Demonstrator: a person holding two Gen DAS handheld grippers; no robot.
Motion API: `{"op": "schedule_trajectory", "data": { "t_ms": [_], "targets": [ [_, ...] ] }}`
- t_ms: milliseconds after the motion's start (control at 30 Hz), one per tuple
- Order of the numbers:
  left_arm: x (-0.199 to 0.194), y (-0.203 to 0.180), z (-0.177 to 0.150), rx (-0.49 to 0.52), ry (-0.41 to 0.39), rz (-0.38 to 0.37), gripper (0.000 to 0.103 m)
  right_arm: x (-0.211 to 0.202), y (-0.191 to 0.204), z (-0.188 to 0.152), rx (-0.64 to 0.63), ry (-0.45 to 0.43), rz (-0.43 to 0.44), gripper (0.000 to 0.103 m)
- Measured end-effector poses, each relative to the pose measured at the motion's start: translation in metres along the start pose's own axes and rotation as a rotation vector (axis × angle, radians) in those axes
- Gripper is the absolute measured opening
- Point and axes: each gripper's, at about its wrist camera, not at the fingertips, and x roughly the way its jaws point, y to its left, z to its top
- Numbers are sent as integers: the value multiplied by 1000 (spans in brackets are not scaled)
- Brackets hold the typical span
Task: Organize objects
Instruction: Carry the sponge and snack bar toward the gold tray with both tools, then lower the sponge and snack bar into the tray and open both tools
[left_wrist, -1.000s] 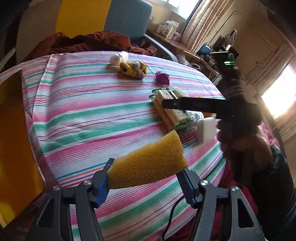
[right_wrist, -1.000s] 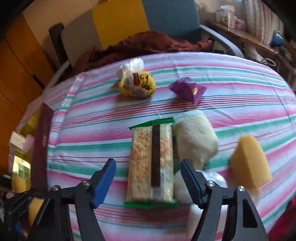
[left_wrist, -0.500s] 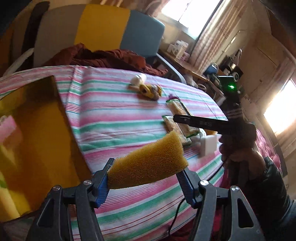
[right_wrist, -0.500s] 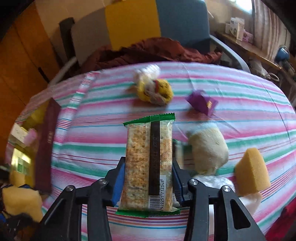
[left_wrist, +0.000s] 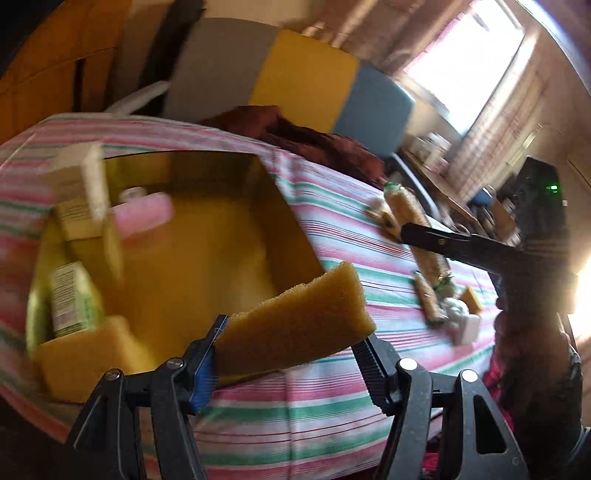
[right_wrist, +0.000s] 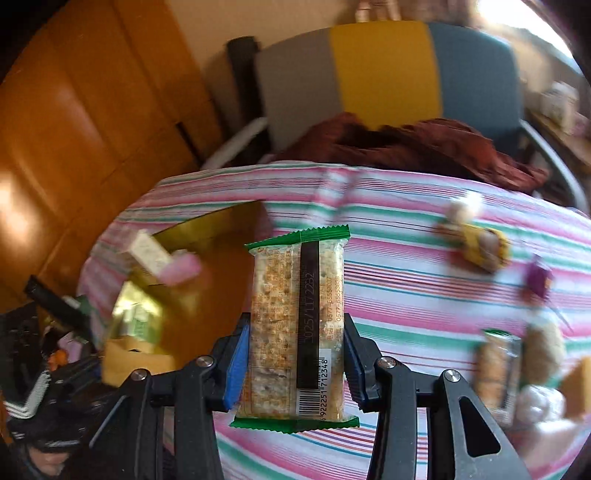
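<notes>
My left gripper (left_wrist: 290, 356) is shut on a yellow sponge (left_wrist: 295, 325) and holds it above the near right edge of a golden box (left_wrist: 207, 254). In the box lie a pink item (left_wrist: 146, 216), a green-labelled packet (left_wrist: 70, 295), a pale carton (left_wrist: 86, 177) and another yellow sponge (left_wrist: 83, 356). My right gripper (right_wrist: 293, 363) is shut on a cracker pack (right_wrist: 297, 325) with green ends, lifted over the striped tablecloth (right_wrist: 406, 306) just right of the golden box (right_wrist: 207, 280). The right gripper also shows in the left wrist view, carrying the cracker pack (left_wrist: 410, 210).
On the cloth to the right lie a yellow plush toy (right_wrist: 480, 245), a purple wrapper (right_wrist: 539, 280), a second cracker pack (right_wrist: 493, 365), a beige lump (right_wrist: 543, 350) and a sponge (right_wrist: 578, 380). A maroon garment (right_wrist: 417, 144) lies over the chair (right_wrist: 388, 74) behind.
The right gripper has closed on the cracker pack and lifted it toward the box. Both views have swung left, and the left gripper has carried its sponge over to the golden box.
</notes>
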Motion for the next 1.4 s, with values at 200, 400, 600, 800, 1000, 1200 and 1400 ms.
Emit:
{"op": "schedule_trajectory", "data": {
  "t_ms": [200, 400, 600, 800, 1000, 1200, 1400],
  "targets": [
    [-7, 31, -12, -49, 4, 44, 66, 40, 60, 11, -87, 74, 97, 46],
    [-4, 38, -17, -48, 15, 50, 67, 91, 96, 10, -121, 197, 114, 46],
    [-3, 46, -19, -80, 33, 49, 69, 137, 103, 20, 50, 280, 165, 49],
    [-7, 50, -21, -91, 30, 52, 70, 140, 111, 21, 121, 281, 300, 59],
    [-8, 45, -23, -89, 19, 55, 78, 124, 107, 11, 68, 253, 251, 64],
    [-13, 45, -15, -85, -16, 83, 82, 107, 106, 10, 3, 183, 162, 74],
    [-28, 53, -13, -96, -61, 130, 82, 89, 101, 5, -24, 126, 105, 81]
  ]
}}
